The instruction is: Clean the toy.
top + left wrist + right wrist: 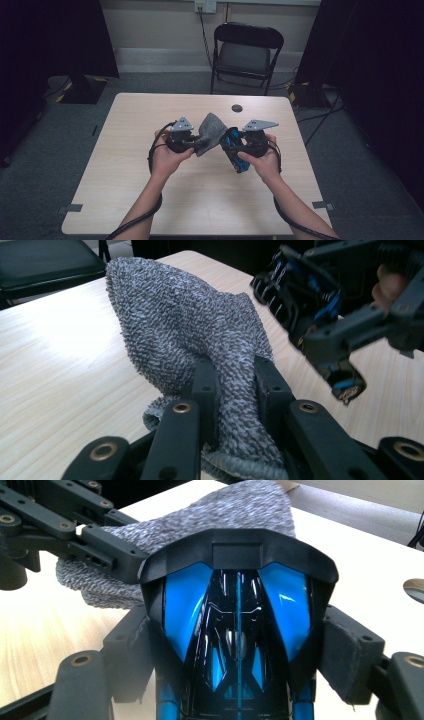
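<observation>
Mid-frame above the desk [125,165], your left tool [235,390] pinches the soft, limp grey cloth [190,325]; your right tool [235,650] clamps the rigid, glossy, slippery blue-black toy car [235,625]. Keep gripping its sides.

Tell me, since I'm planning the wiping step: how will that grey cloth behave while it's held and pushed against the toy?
The grey cloth is probably floppy: it droops and folds above the left gripper, which pinches it. Its looped, terry-like weave suggests it is light and grippy, unlikely to slip. Pressed on the glossy black-and-blue toy, it should drape rather than push.
</observation>
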